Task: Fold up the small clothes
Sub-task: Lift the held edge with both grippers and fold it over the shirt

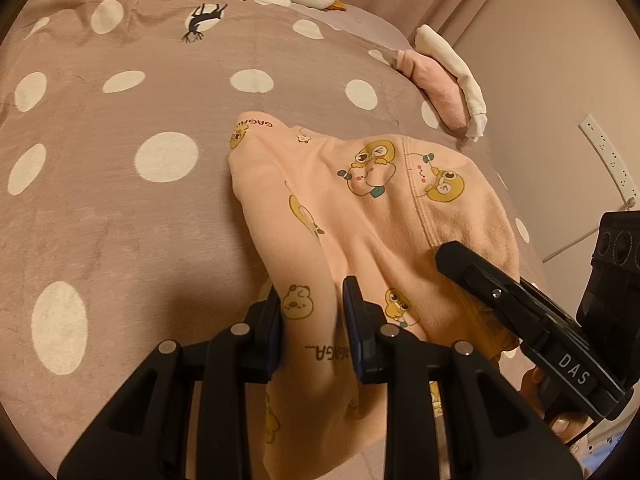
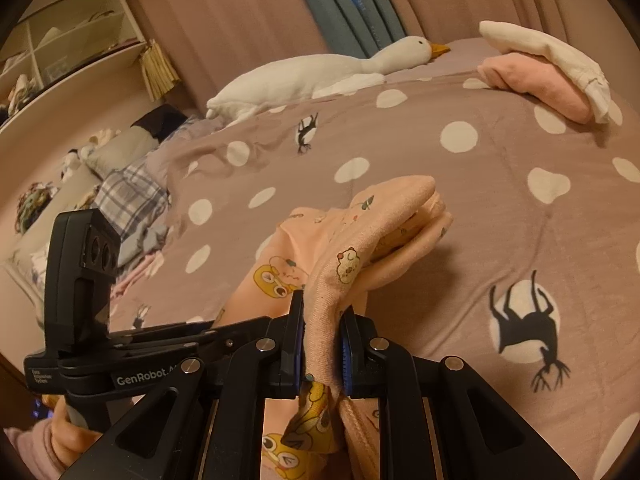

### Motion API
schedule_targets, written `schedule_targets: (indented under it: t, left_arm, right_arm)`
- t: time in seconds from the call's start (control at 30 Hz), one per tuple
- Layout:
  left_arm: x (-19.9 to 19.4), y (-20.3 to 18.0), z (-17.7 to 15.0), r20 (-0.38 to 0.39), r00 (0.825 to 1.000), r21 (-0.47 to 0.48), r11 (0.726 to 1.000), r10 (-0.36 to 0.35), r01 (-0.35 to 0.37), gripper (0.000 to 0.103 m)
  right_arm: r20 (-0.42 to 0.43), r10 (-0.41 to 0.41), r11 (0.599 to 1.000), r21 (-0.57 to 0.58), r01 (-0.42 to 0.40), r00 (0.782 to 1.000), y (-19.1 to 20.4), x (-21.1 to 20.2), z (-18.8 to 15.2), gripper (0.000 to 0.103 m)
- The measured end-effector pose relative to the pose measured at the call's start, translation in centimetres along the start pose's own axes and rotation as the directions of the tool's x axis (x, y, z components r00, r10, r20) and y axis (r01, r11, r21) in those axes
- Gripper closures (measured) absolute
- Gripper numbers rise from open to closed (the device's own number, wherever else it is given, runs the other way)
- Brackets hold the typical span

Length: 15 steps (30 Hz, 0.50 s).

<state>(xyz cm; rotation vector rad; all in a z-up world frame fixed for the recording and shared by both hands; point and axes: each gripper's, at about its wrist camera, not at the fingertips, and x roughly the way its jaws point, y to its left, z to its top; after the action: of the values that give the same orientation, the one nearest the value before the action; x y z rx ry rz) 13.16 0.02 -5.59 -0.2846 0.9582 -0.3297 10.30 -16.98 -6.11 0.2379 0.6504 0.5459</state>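
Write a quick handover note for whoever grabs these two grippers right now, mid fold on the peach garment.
Left gripper: shut on a bunched part of the peach printed garment.
Right gripper: shut on another edge of it, fabric draped forward over the jaws.
The garment is partly lifted off the polka-dot bedcover.
Done: pink and white folded pieces stacked at the far edge.
Left: finish this fold, lay it flat, add it to the stack.

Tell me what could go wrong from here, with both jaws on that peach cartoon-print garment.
1. The right gripper pinches only a thick hem of the peach cartoon-print garment; it could slip out.
2. The left gripper holds a bunched fold, so the crease may come out crooked.
3. Loose cloth hangs below both jaws and could drag on the polka-dot bedcover, undoing the fold.
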Motion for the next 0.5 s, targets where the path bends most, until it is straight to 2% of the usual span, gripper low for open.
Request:
schedule_targets:
  t: [0.5]
  left_arm:
    - [-1.3, 2.1, -0.3, 0.015, 1.000, -0.031, 0.999, 0.027, -0.026, 0.078]
  right_arm:
    - [-0.024, 0.022, 0.999, -0.039, -0.023, 0.999, 2.3, 1.6, -0.2, 0.086]
